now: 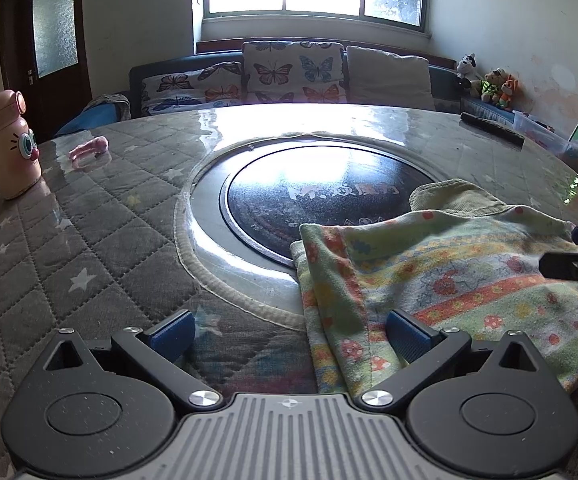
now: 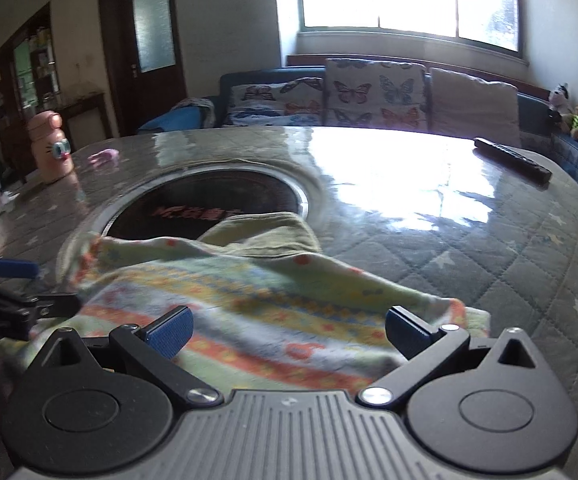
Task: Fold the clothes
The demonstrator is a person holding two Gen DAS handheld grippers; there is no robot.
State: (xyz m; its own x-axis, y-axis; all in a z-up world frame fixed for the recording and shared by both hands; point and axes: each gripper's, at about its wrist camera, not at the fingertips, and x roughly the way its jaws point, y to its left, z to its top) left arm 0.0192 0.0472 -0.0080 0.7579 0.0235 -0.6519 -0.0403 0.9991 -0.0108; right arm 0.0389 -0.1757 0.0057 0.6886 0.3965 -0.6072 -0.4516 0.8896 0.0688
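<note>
A small patterned garment [image 1: 449, 268], pale green with orange and yellow bands, lies folded on the round table near its front edge. It shows in the right wrist view too, garment [image 2: 257, 304]. My left gripper [image 1: 289, 334] is open above the garment's left edge, right pad over cloth, left pad over the table cover. My right gripper [image 2: 289, 332] is open above the garment's near part, with nothing between its pads. The other gripper's fingers appear at the far right in the left view and at the far left in the right view.
The quilted grey table cover [image 1: 69, 248] surrounds a dark round centre plate [image 1: 313, 196]. A pink bottle [image 1: 9, 148] and a small pink object [image 1: 89, 150] stand at the left. A dark remote [image 2: 513, 160] lies at the far right. A sofa [image 1: 297, 72] stands behind.
</note>
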